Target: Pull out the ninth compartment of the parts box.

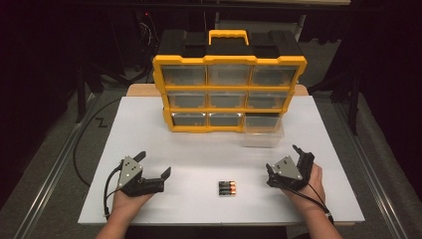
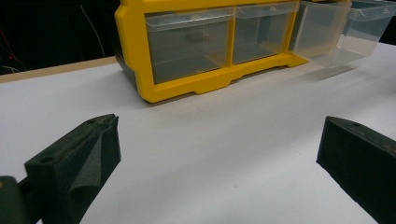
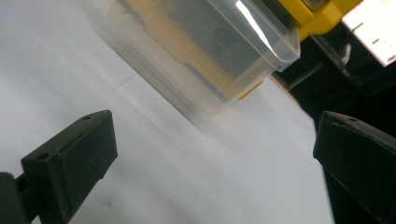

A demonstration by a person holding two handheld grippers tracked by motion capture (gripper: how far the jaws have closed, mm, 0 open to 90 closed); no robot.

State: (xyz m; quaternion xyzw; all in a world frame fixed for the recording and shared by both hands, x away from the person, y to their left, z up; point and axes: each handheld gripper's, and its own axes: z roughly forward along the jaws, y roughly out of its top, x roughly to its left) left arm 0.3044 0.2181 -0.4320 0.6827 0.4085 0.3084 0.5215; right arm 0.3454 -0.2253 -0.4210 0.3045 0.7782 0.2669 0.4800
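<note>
A yellow and black drawer cabinet [image 1: 229, 92] stands at the back of the white table [image 1: 199, 159], with clear drawers in three rows. Its bottom-right clear drawer [image 1: 263, 129] is pulled out toward me; the same drawer [image 3: 205, 56] fills the upper part of the right gripper view. A pack of three batteries [image 1: 227, 187] lies flat near the front edge, between my hands. My left gripper [image 1: 153, 163] rests at the front left, open and empty. My right gripper [image 1: 282, 159] sits at the front right, open and empty, just in front of the pulled-out drawer.
A yellow carry handle [image 1: 228, 36] tops the cabinet. In the left gripper view the cabinet's bottom row [image 2: 196, 46] and the drawer [image 2: 336, 32] lie ahead across bare tabletop. Dark floor and table legs surround the table.
</note>
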